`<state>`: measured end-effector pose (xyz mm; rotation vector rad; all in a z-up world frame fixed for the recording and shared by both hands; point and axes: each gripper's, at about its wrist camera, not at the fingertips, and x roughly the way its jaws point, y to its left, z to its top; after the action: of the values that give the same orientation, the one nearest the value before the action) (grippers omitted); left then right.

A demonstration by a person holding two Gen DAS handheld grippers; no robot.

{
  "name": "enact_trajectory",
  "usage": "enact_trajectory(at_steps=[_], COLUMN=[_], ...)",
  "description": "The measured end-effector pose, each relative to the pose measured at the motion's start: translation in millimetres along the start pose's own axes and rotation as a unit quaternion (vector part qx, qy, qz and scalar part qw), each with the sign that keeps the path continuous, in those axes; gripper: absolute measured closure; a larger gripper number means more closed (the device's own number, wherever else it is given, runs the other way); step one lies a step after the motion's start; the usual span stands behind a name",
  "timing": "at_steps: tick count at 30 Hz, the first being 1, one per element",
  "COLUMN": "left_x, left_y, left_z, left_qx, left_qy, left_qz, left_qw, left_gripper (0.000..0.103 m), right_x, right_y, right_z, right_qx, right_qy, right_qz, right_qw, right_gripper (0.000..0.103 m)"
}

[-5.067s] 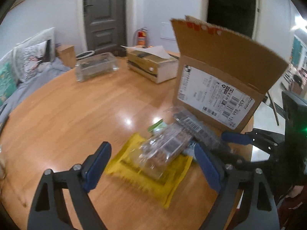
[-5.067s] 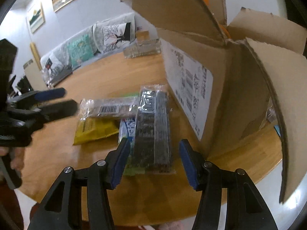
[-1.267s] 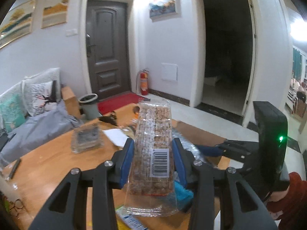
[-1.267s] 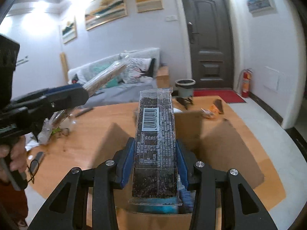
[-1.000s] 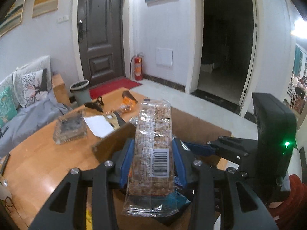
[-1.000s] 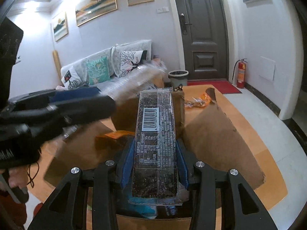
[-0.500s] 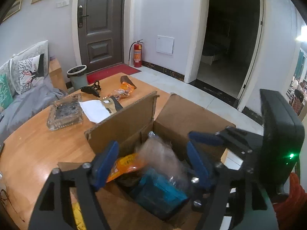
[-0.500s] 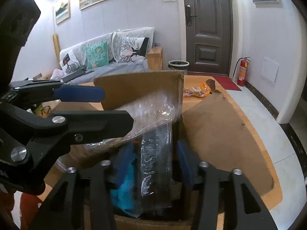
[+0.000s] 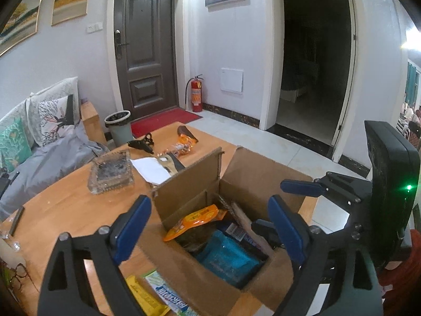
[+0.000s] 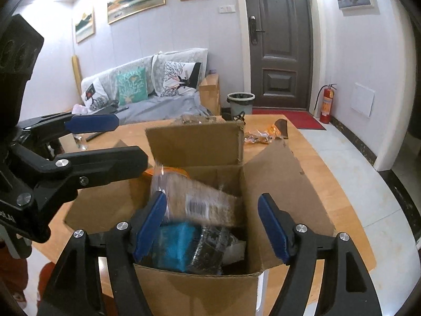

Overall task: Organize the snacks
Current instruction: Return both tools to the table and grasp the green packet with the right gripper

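An open cardboard box (image 9: 184, 189) stands on the round wooden table (image 9: 65, 205); it also shows in the right wrist view (image 10: 194, 142). Inside lie an orange snack bag (image 9: 194, 220), a blue packet (image 9: 226, 259) and a dark bar pack (image 10: 210, 245). A clear pack of nut bars (image 10: 200, 202) is blurred and falling into the box. My left gripper (image 9: 208, 229) is open and empty above the box. My right gripper (image 10: 213, 223) is open and empty above the box, facing the left one.
A yellow packet (image 9: 146, 299) and a white-blue packet (image 9: 168, 296) lie on the table beside the box. A glass ashtray (image 9: 111, 171), a white paper (image 9: 151, 168), scissors (image 9: 142, 143) and an orange wrapper (image 9: 184, 143) lie farther back. A sofa (image 10: 147, 92) stands behind.
Both grippers carried their snack packs up over the box, opened and let them go. The packs have dropped into the box; both grippers are now empty.
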<state>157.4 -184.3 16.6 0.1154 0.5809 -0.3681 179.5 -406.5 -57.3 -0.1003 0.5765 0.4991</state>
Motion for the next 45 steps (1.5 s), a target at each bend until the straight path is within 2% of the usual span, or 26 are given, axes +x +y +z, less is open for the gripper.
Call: enact_trajectory(at_steps=[13, 16, 17, 26, 31, 34, 40, 45], left_x=[-98.3, -119.0, -127.7, -166.2, -164.2, -151.3, -107.6, -68.7], left_y=[33.2, 46.4, 53.0, 98.5, 124.9, 136.7, 148.5, 148.0], left_z=[-14.2, -21.2, -25.5, -71.2, -112.1, -134.4, -177.4, -203.1], left_qx=[-0.010, -0.018, -0.023, -0.054, -0.083, -0.098, -0.139, -0.163], left_qy=[-0.055, -0.064, -0.069, -0.070, -0.049, -0.026, 0.029, 0.069], left_qz=[0.042, 0.055, 0.062, 0.103, 0.117, 0.117, 0.091, 0.074], left_qw=[0.9975, 0.9963, 0.9954, 0.9907, 0.9885, 0.9880, 0.9857, 0.9815], left_gripper=[0.014, 0.007, 0.004, 0.003, 0.001, 0.001, 0.001, 0.001], right_x=[-47.0, -53.0, -53.5, -41.6, -28.0, -10.7, 40.1, 74.0], right_y=[68.8, 92.3, 99.5, 178.9, 216.2, 223.7, 206.1, 186.3], right_z=[17.9, 22.0, 22.9, 8.8, -17.1, -40.4, -89.9, -114.7], right_qx=[-0.026, -0.042, -0.047, -0.106, -0.118, -0.107, -0.059, -0.035], right_qy=[-0.025, -0.028, -0.027, -0.012, 0.006, 0.032, 0.077, 0.086], right_qz=[0.044, 0.060, 0.065, 0.102, 0.139, 0.144, 0.082, 0.029], right_qw=[0.998, 0.997, 0.996, 0.989, 0.983, 0.983, 0.992, 0.995], right_gripper=[0.033, 0.033, 0.033, 0.033, 0.035, 0.043, 0.048, 0.055])
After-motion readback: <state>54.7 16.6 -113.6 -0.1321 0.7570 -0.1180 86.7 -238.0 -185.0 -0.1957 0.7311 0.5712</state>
